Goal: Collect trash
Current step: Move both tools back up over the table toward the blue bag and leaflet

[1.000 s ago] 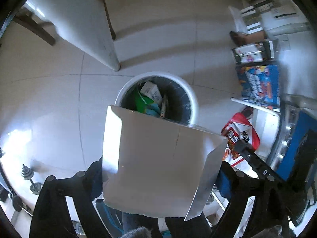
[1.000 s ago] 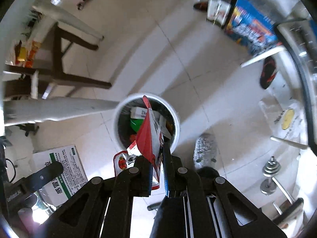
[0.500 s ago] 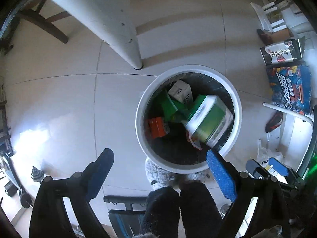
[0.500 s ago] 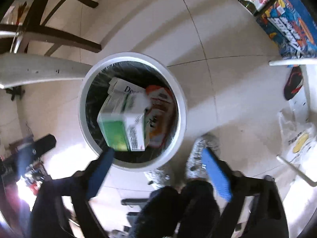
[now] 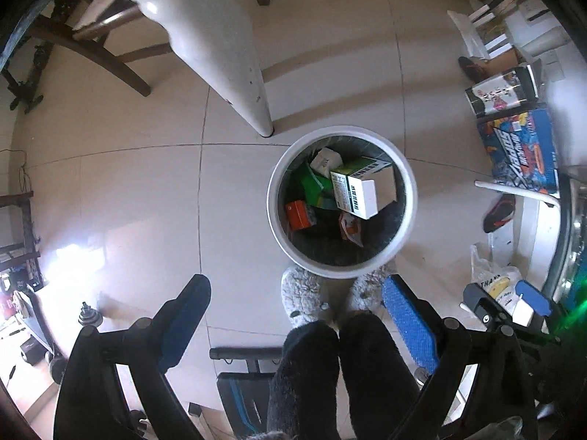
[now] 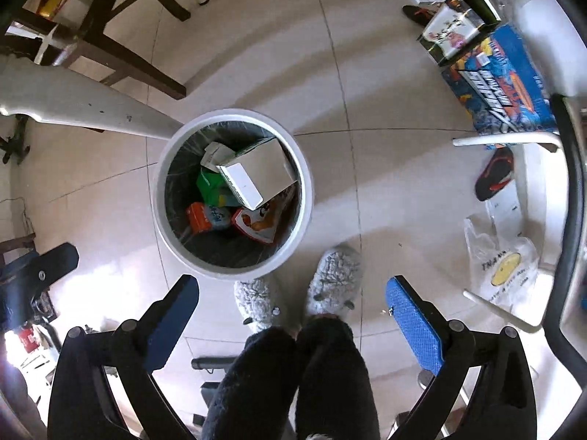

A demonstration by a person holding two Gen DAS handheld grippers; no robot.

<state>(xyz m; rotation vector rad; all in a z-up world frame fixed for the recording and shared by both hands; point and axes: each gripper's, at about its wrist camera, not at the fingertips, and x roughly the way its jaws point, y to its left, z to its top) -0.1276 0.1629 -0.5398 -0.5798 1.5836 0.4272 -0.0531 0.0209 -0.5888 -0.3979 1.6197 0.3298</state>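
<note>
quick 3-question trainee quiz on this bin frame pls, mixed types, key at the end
1. True or false: the right gripper is clamped on a piece of trash.
2. Multiple choice: where does the white cardboard box with green print lie? A) on the tiled floor B) inside the round white trash bin with the dark liner C) between the pads of the left gripper
3. Fill in: at the bottom of the bin, beside the red snack packet, lies a small ___ box.

Key: 1 false, both grippers stand open with nothing between the pads; 2 B; 3 orange.
</note>
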